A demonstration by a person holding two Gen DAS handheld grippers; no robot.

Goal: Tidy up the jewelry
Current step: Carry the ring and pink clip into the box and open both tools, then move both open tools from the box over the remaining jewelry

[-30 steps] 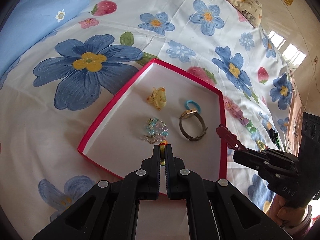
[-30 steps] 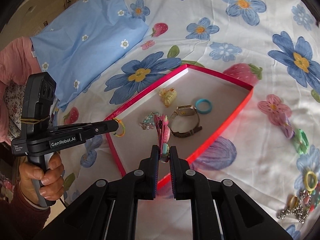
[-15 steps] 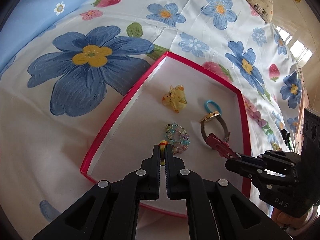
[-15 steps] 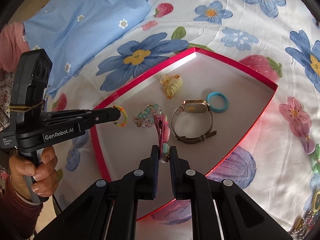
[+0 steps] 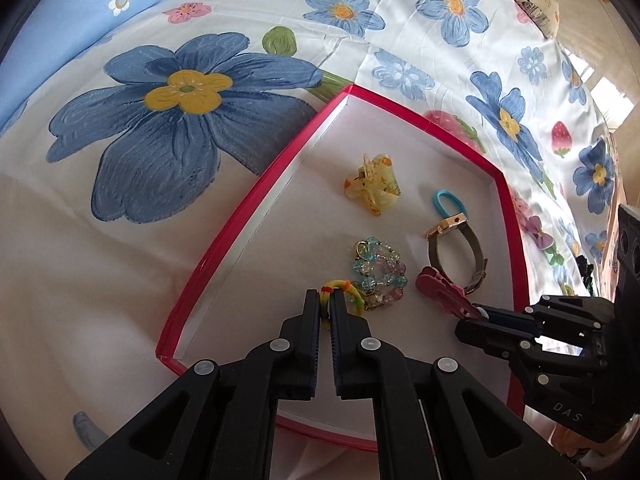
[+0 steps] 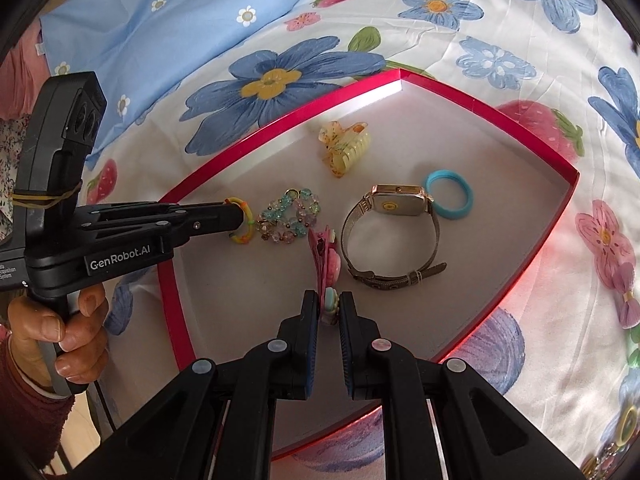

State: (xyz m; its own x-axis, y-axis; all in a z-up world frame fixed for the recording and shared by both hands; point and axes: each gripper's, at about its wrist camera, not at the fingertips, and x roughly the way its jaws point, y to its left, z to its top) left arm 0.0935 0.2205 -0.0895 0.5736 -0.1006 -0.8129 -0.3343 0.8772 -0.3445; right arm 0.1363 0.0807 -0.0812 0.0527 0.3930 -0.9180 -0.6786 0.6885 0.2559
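both wrist views look down, close, from opposite sides onto the same red-rimmed tray (image 5: 256, 204) (image 6: 532, 136).

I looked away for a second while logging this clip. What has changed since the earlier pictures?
Both grippers came down into the red box: the left gripper brought its multicolored ring beside the bead bracelet, and the right gripper brought the pink hair clip beside the watch. Both stay clamped; box contents unmoved.
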